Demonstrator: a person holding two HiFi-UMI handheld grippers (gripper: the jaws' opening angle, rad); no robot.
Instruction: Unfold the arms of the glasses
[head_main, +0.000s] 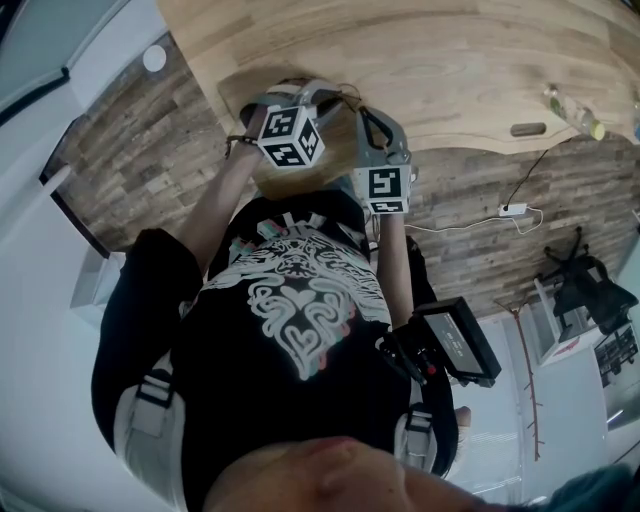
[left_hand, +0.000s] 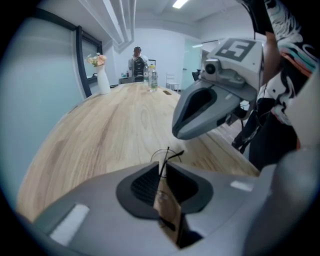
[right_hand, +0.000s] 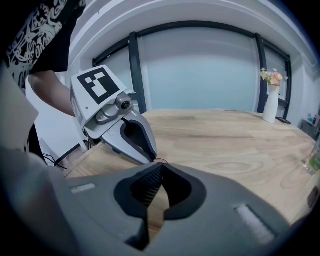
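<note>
Left gripper (left_hand: 163, 167) jaws pinch the thin wire glasses (left_hand: 167, 154) above the bench (left_hand: 110, 130). One arm seems partly out. The right gripper (right_hand: 160, 167), jaws pressed together, hovers beside them. Unfolding looks unfinished.

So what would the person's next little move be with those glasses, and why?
Probably open the right gripper around one arm's tip, ready to swing it outward. The left gripper is shut on the thin wire glasses over the table, while the right one's jaws are together just beside them, seemingly not on an arm yet.
</note>
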